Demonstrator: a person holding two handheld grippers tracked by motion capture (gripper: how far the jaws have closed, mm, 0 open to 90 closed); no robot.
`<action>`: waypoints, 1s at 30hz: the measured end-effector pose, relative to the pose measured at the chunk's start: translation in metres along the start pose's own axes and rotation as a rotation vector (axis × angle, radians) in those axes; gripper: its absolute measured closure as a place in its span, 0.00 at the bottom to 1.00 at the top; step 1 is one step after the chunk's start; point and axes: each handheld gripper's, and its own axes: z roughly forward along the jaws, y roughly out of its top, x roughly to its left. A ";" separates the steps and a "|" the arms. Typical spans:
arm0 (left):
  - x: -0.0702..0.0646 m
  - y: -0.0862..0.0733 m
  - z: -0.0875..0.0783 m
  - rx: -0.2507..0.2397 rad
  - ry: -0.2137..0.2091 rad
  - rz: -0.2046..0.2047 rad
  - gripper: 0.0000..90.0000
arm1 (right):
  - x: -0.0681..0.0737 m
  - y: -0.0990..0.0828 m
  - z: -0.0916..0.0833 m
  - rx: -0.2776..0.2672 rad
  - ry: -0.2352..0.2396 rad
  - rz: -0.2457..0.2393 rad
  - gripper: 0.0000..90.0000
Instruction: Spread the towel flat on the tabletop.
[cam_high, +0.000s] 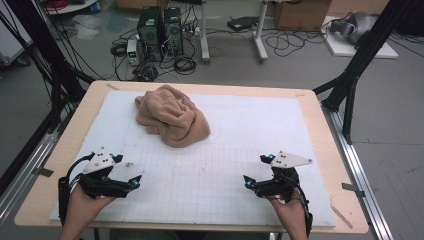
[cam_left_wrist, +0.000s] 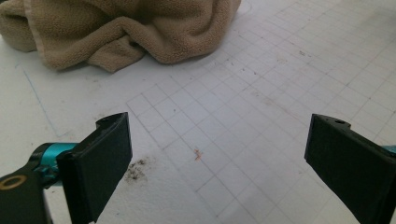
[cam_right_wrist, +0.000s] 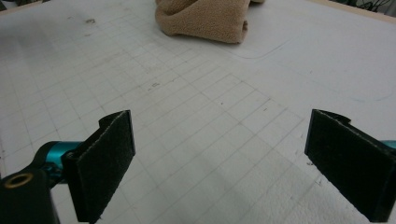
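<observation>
Two hand-held grippers sit low in the high view, the left gripper (cam_high: 127, 181) at the lower left of the frame and the right gripper (cam_high: 255, 181) at the lower right, each held by a hand (cam_high: 82, 205) coming in from the bottom edge, the other hand (cam_high: 290, 210) under the right one. Both rest over the white gridded board (cam_high: 225, 150) that covers most of the wooden table (cam_high: 320, 120), with their jaws pointing toward the middle of the frame. A crumpled tan towel (cam_high: 172, 115) lies in a heap on the board in the upper middle of the high view, slightly left of centre, well apart from both grippers and nearer to the left one. In the left gripper view the jaws stand wide apart with nothing between them, and the towel (cam_left_wrist: 121, 30) spreads across the upper left of the frame, beyond the jaw tips, above a dark smudge (cam_left_wrist: 137, 169) on the board. In the right gripper view the jaws are likewise spread wide and empty, and the towel (cam_right_wrist: 205, 18) shows at the top centre of the frame, far past the tips. Behind the table, at the top of the high view, computer towers (cam_high: 160, 32) and tangled cables (cam_high: 185, 62) lie on the grey floor.
</observation>
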 end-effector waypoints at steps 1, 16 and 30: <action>0.000 0.000 0.000 0.000 -0.001 0.002 0.09 | 0.000 0.000 0.000 -0.001 0.003 0.004 0.08; -0.007 0.001 0.001 -0.007 -0.004 0.016 0.09 | 0.003 -0.001 -0.004 -0.011 0.007 -0.002 0.08; -0.007 -0.003 -0.002 -0.024 -0.010 0.016 0.09 | 0.010 0.004 -0.004 0.003 0.006 -0.014 0.08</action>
